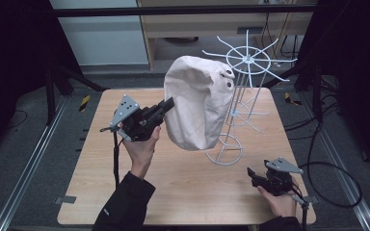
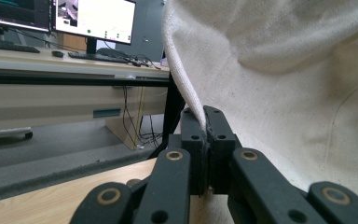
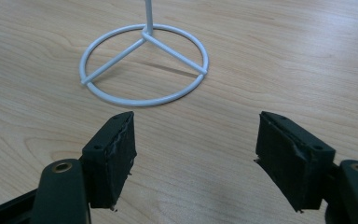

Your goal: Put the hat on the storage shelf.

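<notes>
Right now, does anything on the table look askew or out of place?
Nothing is spilled or broken. The cream cloth bag hangs bunched over one side of the white wire rack, with the left gripper pinching its edge. The right gripper rests open nearby.

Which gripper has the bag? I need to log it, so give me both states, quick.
Left gripper: shut on the edge of the cream cloth bag.
Right gripper: open, holding nothing, low over the wooden table.

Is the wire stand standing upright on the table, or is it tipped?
Upright. The wire stand has its ring base flat on the table, with the post rising straight up from it.
</notes>
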Demonstrator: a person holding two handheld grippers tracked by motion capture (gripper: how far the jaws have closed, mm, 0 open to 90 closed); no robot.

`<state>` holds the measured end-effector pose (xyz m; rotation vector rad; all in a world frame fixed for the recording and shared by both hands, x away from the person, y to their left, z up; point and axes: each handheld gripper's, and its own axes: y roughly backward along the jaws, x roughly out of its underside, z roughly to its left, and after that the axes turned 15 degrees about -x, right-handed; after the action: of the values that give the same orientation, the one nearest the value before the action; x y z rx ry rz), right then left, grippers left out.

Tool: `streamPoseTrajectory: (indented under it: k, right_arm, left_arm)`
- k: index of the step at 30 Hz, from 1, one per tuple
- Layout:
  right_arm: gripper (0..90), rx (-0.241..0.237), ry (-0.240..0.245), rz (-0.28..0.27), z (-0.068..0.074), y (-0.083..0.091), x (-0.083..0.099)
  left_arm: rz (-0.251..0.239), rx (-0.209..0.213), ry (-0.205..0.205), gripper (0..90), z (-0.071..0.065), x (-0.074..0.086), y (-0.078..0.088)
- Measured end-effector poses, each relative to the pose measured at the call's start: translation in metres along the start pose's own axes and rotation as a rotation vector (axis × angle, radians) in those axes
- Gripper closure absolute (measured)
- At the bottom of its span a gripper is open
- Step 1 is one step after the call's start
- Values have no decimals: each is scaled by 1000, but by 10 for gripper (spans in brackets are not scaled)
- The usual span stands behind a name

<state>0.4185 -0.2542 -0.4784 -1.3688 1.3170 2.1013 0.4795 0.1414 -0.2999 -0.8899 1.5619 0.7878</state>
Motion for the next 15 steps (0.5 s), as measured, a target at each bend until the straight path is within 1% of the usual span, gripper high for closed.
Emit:
streamPoseTrajectory:
  k: [8,15]
  right_arm:
    - [286,0,-2,-1,0,0,0]
    - [286,-1,-1,0,0,0,0]
  left_arm:
    - [30,7,-39,871,-5,7,-5]
    - [71,9,-69,870,-11,13,-13]
